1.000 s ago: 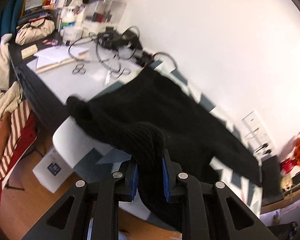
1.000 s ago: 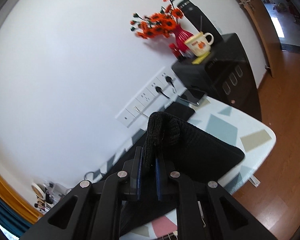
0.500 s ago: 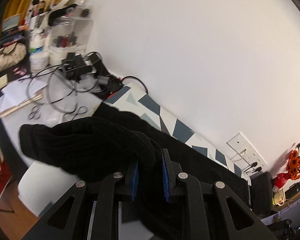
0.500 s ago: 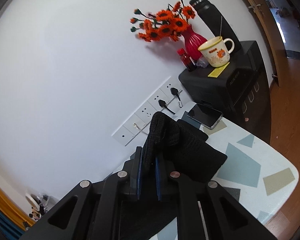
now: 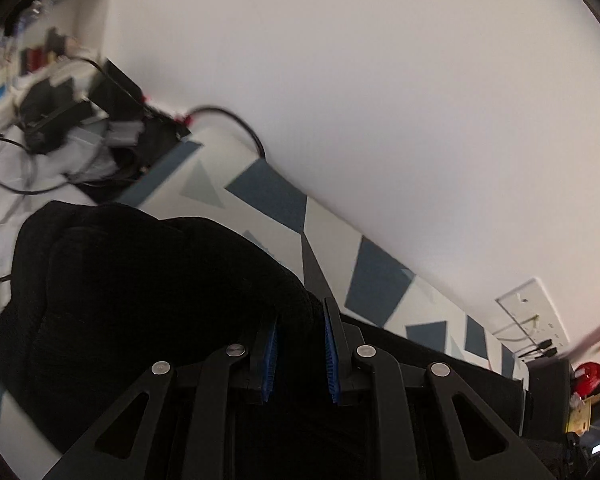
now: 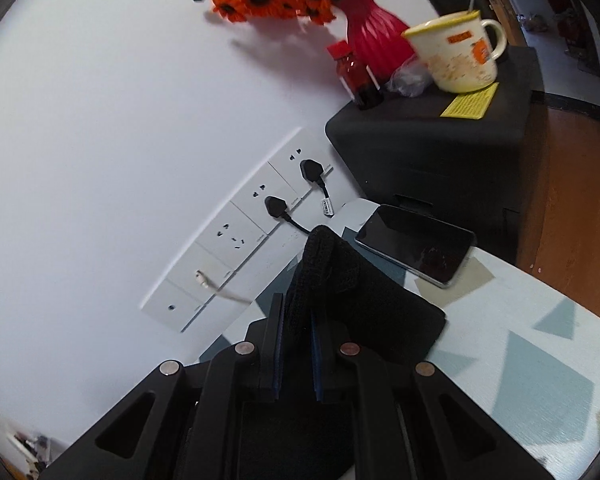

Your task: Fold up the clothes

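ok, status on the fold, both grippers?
Left gripper shut on black knit garment. Right gripper shut on its other edge, lifted over table. Phone just ahead of right gripper, near the wall.

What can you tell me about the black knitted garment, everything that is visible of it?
The black knitted garment looks thick, soft and ribbed, like wool. Both grippers are shut on it: the left gripper pinches a bunched fold, the right gripper another edge that sticks up above its blue pads. The lifted parts are doubled over; the rest lies on the patterned table, near a phone but apart from it.
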The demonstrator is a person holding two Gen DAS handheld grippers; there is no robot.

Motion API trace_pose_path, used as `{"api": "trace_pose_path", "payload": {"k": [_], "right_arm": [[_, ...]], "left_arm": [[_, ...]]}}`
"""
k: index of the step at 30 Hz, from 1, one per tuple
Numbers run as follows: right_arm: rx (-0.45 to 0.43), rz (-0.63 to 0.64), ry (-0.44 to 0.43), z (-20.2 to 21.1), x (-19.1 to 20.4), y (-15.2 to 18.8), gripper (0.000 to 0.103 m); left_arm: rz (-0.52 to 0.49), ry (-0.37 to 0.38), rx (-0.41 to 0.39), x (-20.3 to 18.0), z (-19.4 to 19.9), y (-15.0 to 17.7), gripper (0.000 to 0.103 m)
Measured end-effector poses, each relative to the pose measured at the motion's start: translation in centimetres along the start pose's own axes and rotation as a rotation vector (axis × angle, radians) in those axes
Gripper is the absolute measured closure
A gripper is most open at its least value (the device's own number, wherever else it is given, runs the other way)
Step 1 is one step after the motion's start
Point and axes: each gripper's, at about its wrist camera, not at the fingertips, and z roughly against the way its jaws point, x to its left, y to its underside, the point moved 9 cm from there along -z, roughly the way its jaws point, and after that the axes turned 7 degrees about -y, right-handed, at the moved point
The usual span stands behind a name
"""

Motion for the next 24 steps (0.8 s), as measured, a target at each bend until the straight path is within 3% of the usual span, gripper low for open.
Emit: {"api": "trace_pose_path", "payload": {"k": [3, 10, 13, 15, 16, 18, 19, 20, 22, 24], "right_arm": [[0.02, 0.01, 0.035, -4.0, 0.0, -0.3, 0.093], [0.087, 0.062, 0.114, -13.0, -0.3, -0.1, 0.093], [0.118, 0.083, 0.143, -16.5, -0.8, 0.3, 0.092], [0.163, 0.08, 0.175, -18.7, -1.6, 0.9, 0.092], [0.188, 0.075, 0.187, -19.5, -2.0, 1.2, 0.091], [0.248, 0.071, 0.21, -20.8, -2.7, 1.9, 0.079], [0.269, 0.07, 0.21, -21.1, -2.9, 2.0, 0.065], [0.273, 0.068, 0.208, -20.9, -3.0, 1.8, 0.042], [0.252, 0.044, 0.203, -20.2, -3.0, 0.9, 0.024], [0.226, 0.024, 0.159, -18.5, -2.7, -0.3, 0.022]], "left_arm": [[-0.005, -0.011, 0.035, -1.0, -3.5, -1.2, 0.084], [-0.085, -0.05, 0.058, -2.6, -6.8, -1.9, 0.083], [-0.12, -0.067, 0.068, -3.3, -8.2, -2.2, 0.073], [-0.143, -0.078, 0.075, -3.7, -9.1, -2.5, 0.052], [-0.178, -0.084, 0.086, -4.2, -9.3, -2.5, 0.046], [-0.302, -0.114, 0.112, -5.6, -9.2, -2.2, 0.039], [-0.364, -0.136, 0.119, -6.0, -9.1, -2.0, 0.039], [-0.423, -0.153, 0.122, -6.4, -8.7, -1.9, 0.039], [-0.5, -0.147, 0.1, -7.2, -7.3, -1.9, 0.039], [-0.554, -0.124, 0.06, -7.9, -5.0, -1.8, 0.039]]}}
